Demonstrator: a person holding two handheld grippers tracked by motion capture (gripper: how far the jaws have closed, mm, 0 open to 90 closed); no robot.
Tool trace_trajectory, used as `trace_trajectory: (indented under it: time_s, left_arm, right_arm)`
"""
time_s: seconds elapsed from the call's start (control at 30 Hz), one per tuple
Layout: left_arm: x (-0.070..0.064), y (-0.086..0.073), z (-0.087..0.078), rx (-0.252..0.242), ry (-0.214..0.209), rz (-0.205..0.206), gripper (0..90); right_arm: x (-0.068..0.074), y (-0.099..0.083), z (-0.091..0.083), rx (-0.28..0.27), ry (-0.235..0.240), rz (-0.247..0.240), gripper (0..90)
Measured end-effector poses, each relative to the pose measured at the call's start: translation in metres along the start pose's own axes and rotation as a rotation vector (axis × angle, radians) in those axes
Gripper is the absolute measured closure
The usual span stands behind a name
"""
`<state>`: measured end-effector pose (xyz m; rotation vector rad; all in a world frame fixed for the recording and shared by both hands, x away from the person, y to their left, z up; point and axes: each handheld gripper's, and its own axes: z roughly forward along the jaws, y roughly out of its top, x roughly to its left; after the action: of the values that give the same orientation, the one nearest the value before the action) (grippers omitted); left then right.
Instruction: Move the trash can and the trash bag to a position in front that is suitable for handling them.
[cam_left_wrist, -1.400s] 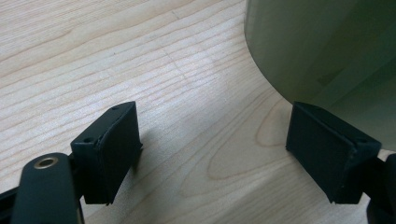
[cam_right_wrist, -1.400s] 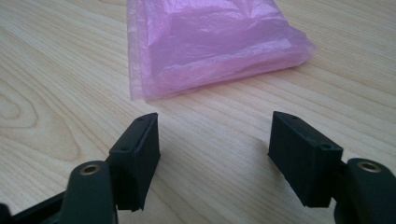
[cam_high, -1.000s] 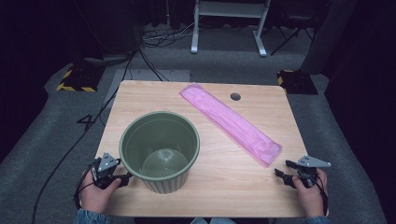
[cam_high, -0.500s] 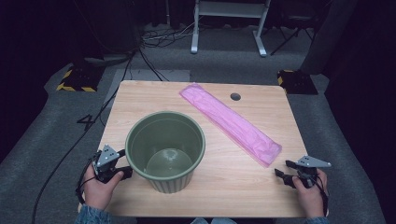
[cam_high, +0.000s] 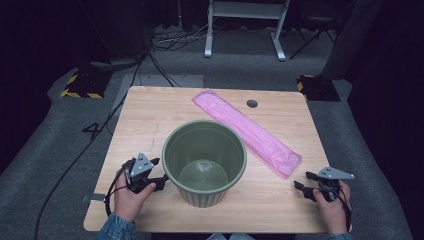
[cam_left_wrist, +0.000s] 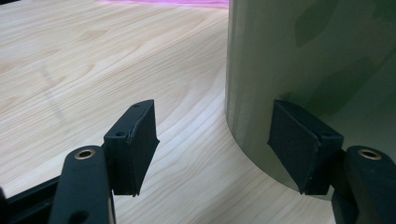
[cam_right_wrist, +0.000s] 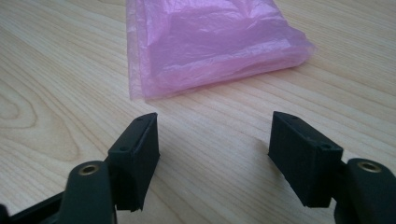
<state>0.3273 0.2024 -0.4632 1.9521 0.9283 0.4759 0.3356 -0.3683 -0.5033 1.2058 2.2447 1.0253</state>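
Change since the earlier frames: the round olive-green plastic bin (cam_high: 205, 162) had shifted rightward toward the middle of the light wooden counter (cam_high: 150, 115), with the left hand-held gripper (cam_high: 155, 175) following at its left wall; the right hand-held gripper (cam_high: 302, 181) and the long flat folded pink plastic bag (cam_high: 247, 132) lay as before.

Left hand-held gripper: jaws spread wide, holding nothing; in the left gripper view one pad (cam_left_wrist: 303, 144) stood against or just short of the bin wall (cam_left_wrist: 317, 56), contact not determinable.

Right hand-held gripper (cam_right_wrist: 212, 158): jaws wide apart, empty, low over the counter's near right corner, pointed at the near end of the pink bag (cam_right_wrist: 210, 42), near but apart from it.

Bin: upright, empty, unlined, near the counter's front edge. Bag: flat, folded, diagonal on the counter behind and right of the bin.

Progress, as judged: positioning of the bin apparently done; bag not yet picked up, unfolded or fitted.
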Motion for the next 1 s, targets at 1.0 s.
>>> trace_trajectory:
  time_s: [1.0]
  left_arm:
    - [-0.027, 0.02, 0.06, 0.044, -0.162, 0.089, 28.8]
  right_arm:
    - [0.009, 0.045, 0.015, 0.005, 0.0, -0.058, 17.3]
